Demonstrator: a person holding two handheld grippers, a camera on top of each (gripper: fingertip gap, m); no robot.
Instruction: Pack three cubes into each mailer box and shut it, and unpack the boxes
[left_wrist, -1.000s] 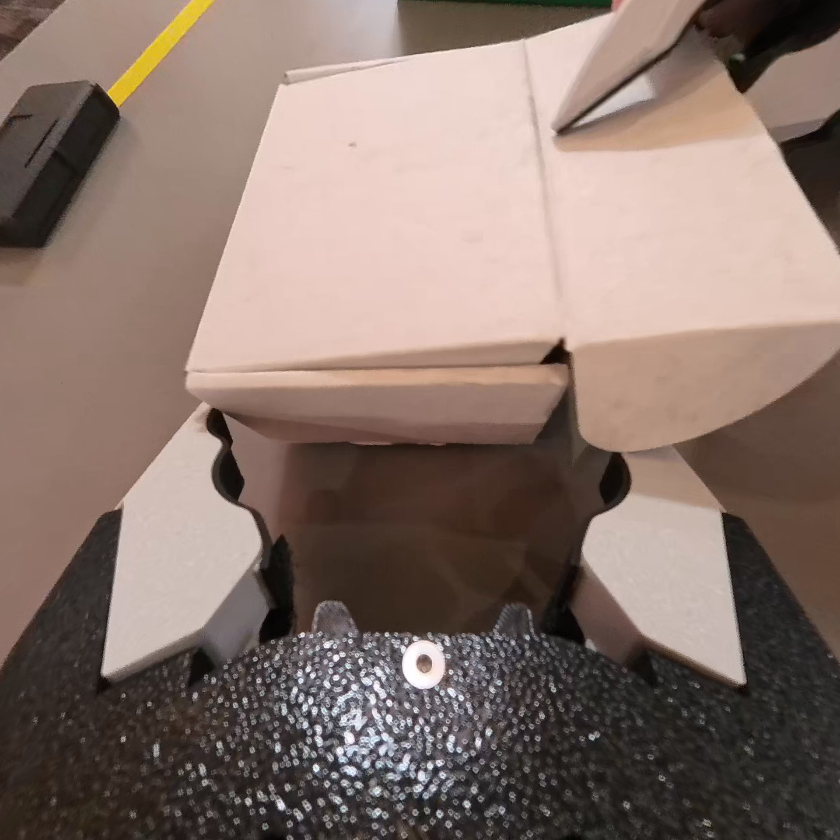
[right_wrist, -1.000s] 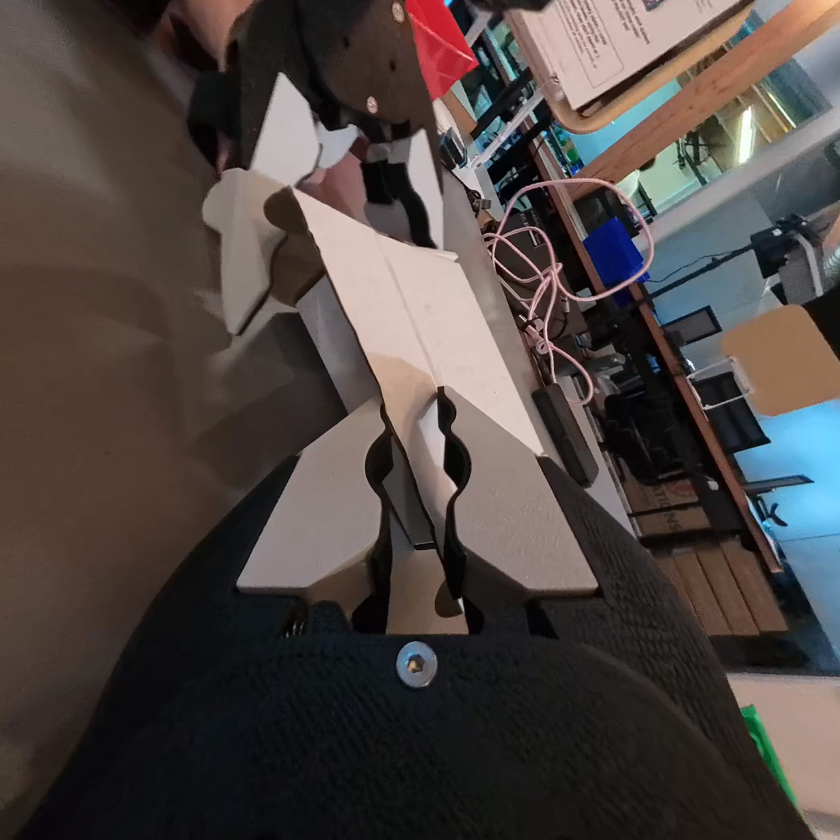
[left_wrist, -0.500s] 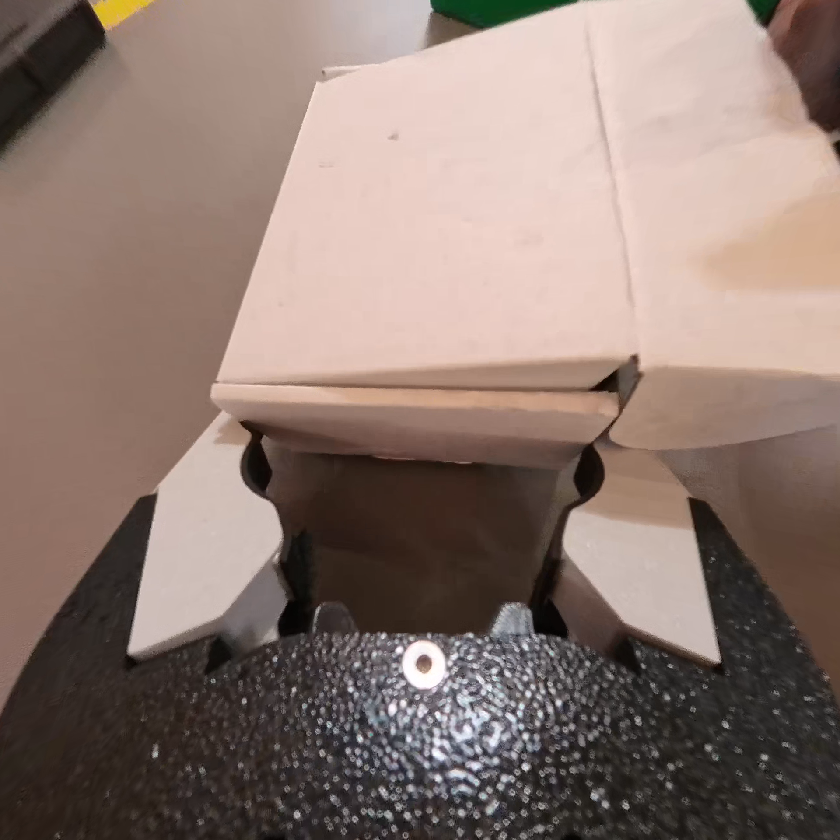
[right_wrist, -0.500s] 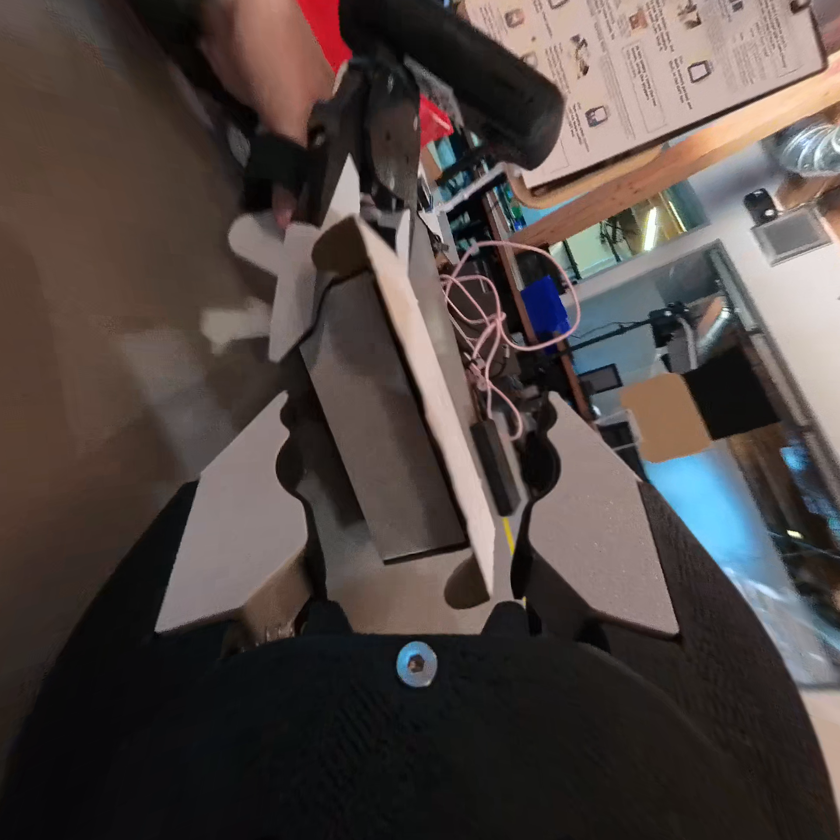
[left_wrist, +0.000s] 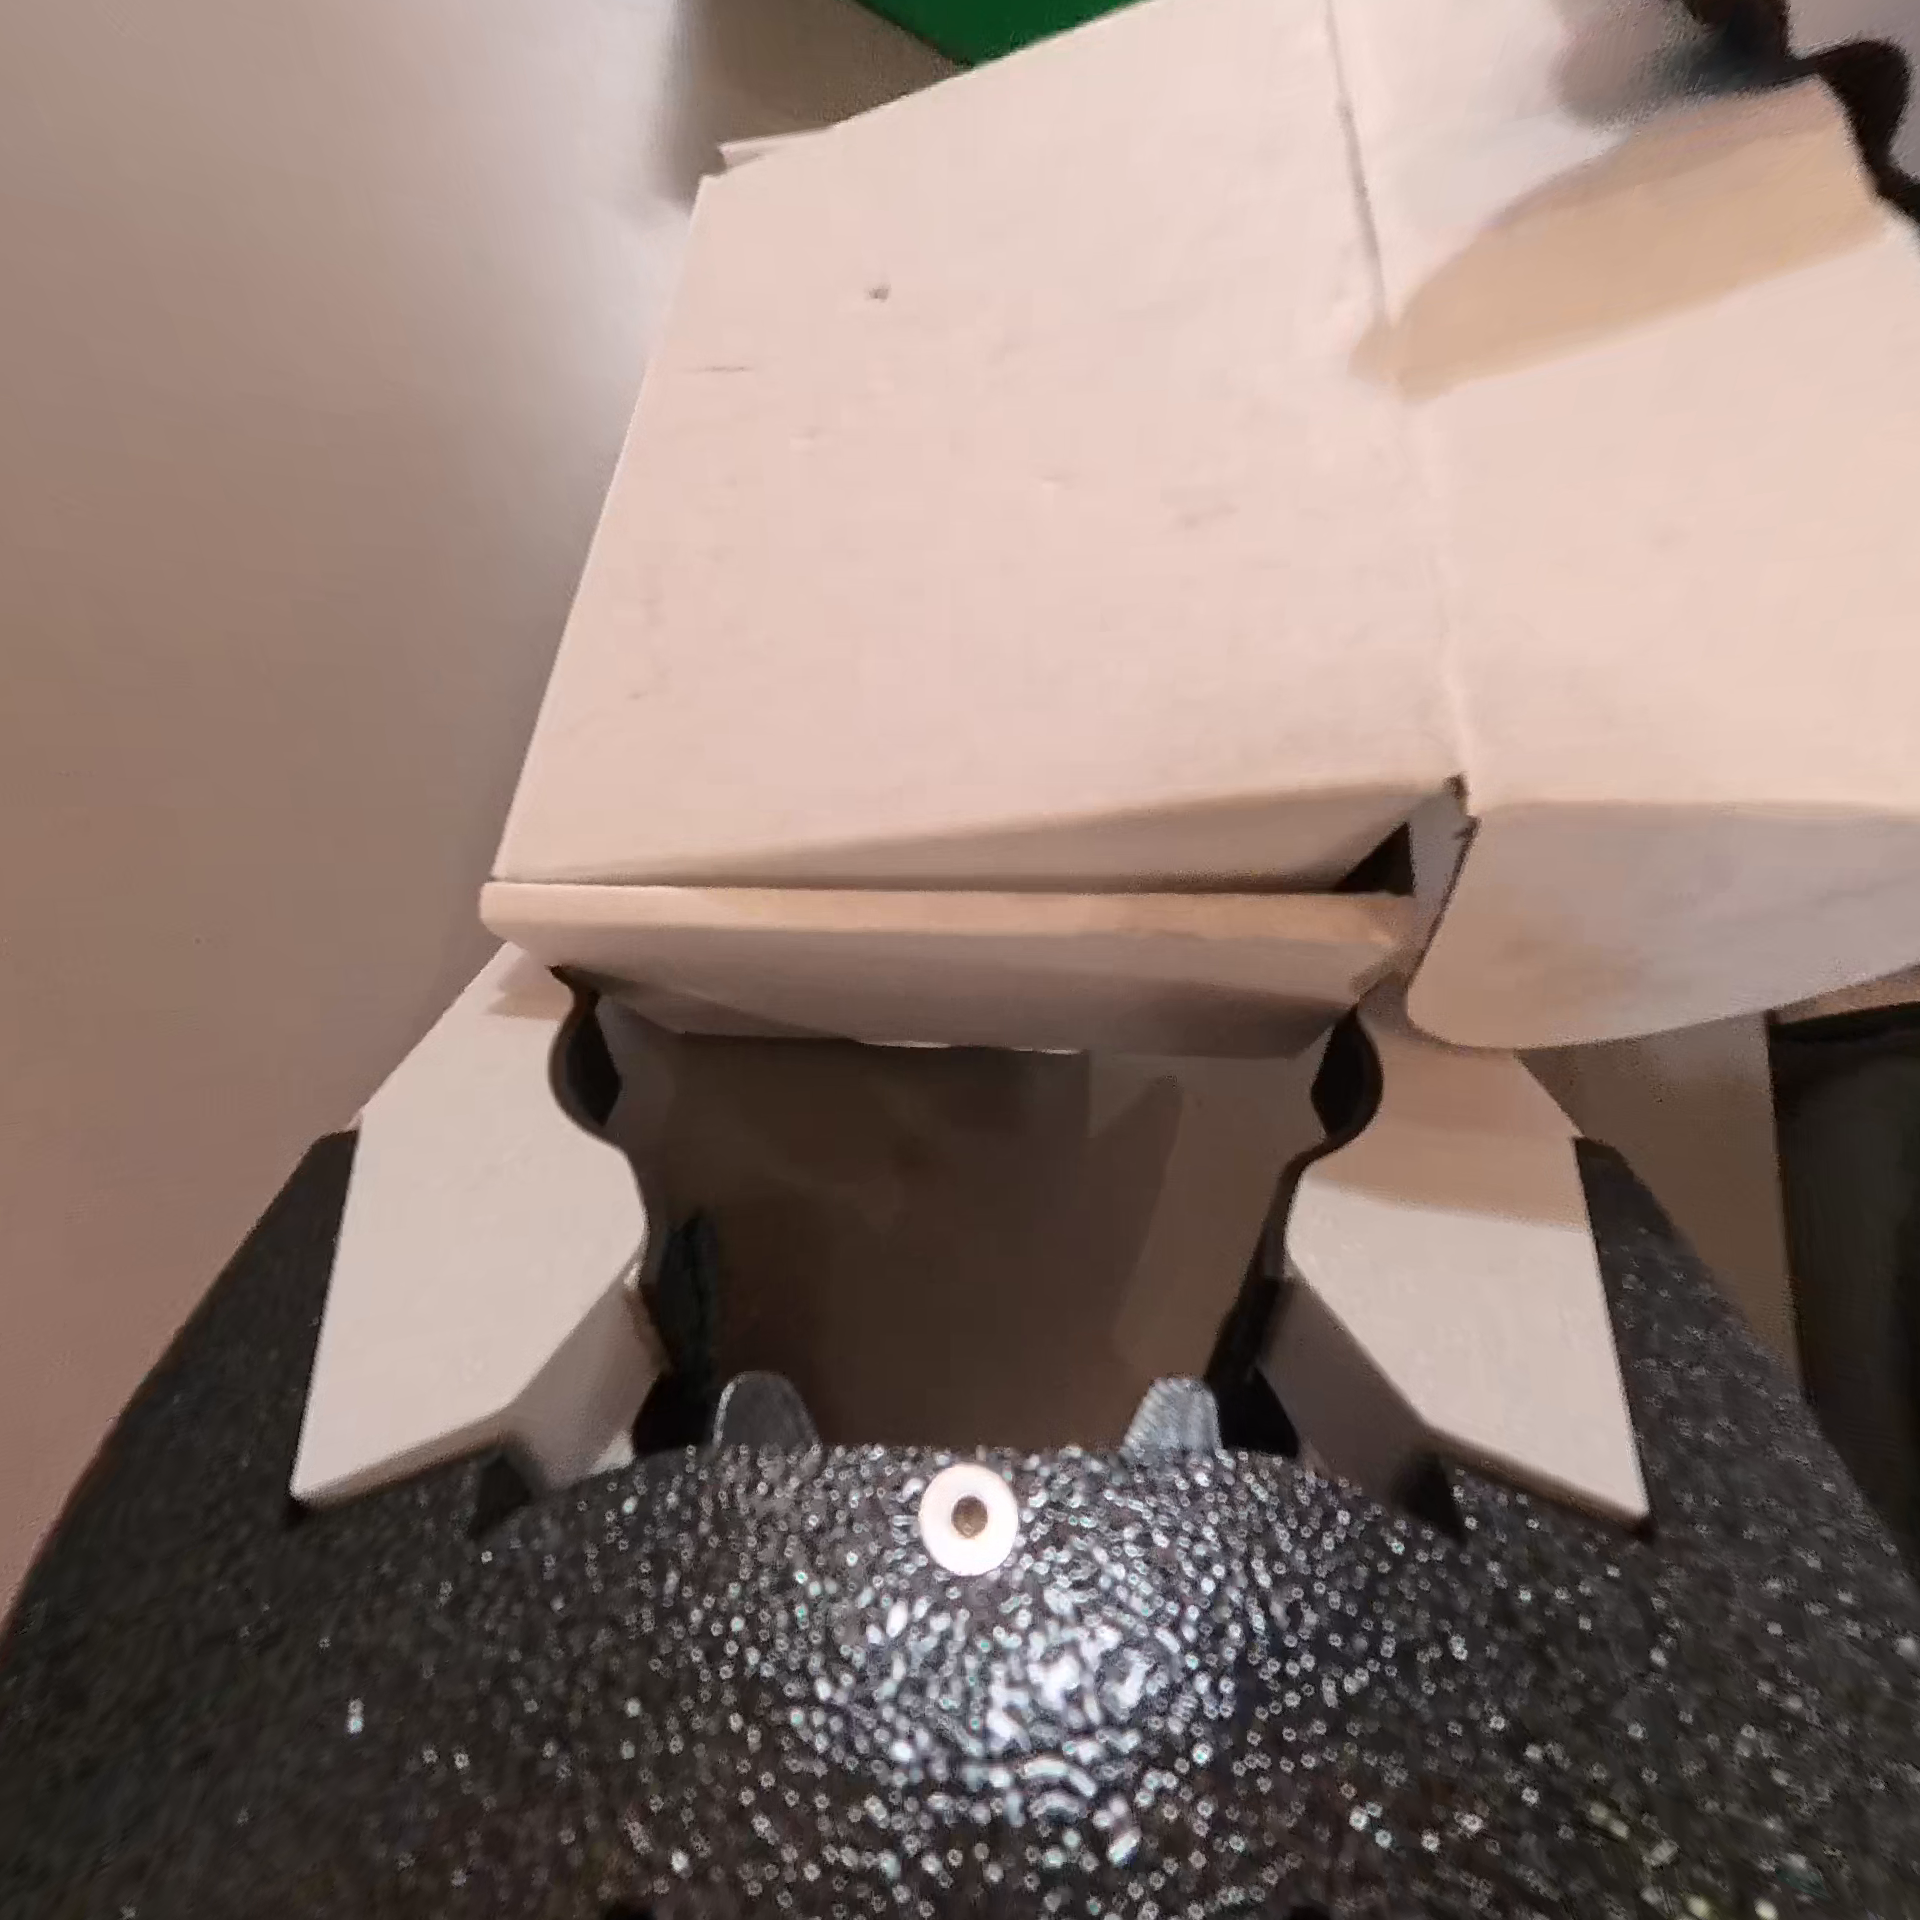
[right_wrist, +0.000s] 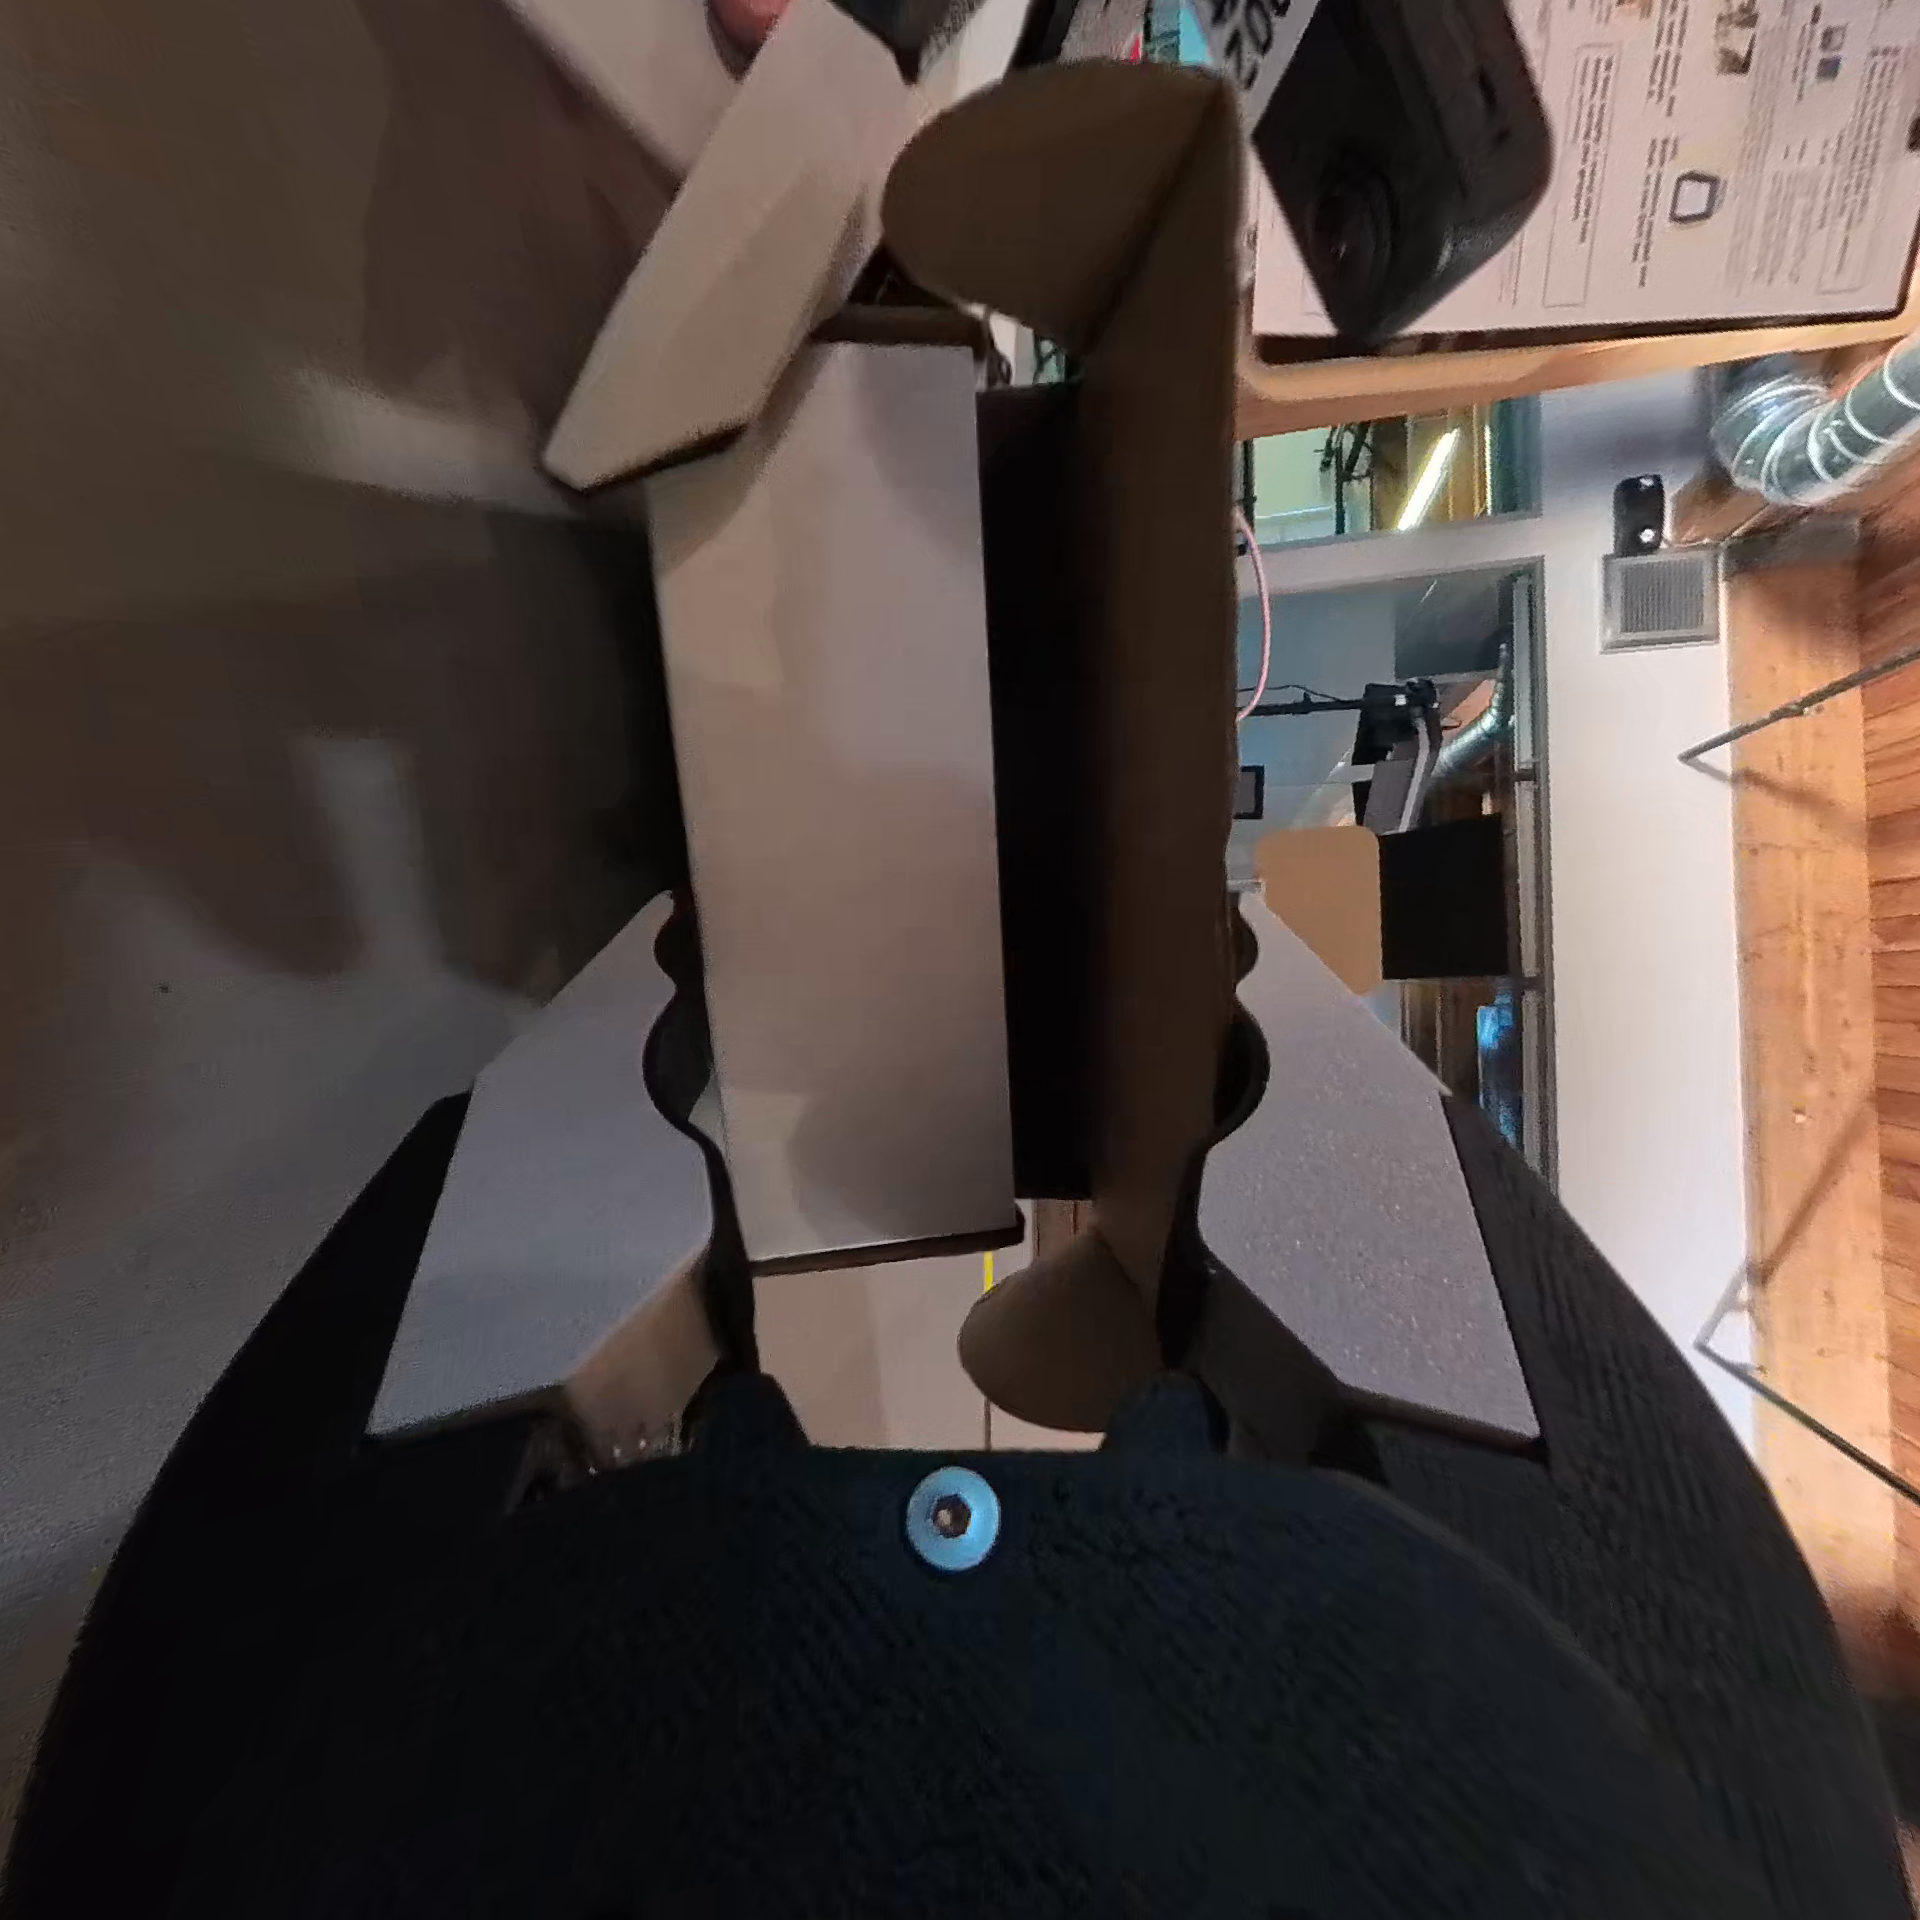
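Observation:
A white mailer box (left_wrist: 1039, 499) fills the left wrist view, its lid (left_wrist: 987, 468) down but not quite flat. My left gripper (left_wrist: 961, 997) grips the box's near end, one pad on each side. The lid's front flap (left_wrist: 1662, 571) with rounded ears hangs at the right. In the right wrist view my right gripper (right_wrist: 956, 935) stands wide open around the front of the box. The base wall (right_wrist: 831, 779) lies by one pad and the brown inside of the flap (right_wrist: 1153, 727) by the other, with a dark gap between them. No cubes are visible.
The tan table (left_wrist: 260, 520) lies to the left of the box. A green object (left_wrist: 987, 31) sits beyond the box. The right gripper shows blurred at the far right corner (left_wrist: 1766, 62). The left gripper's finger (right_wrist: 727, 260) and camera (right_wrist: 1403, 156) show beyond the box.
My right gripper let go of the flap edge, opened wide and moved around the base and lid. My left gripper narrowed onto the box's end, and the box moved with it.

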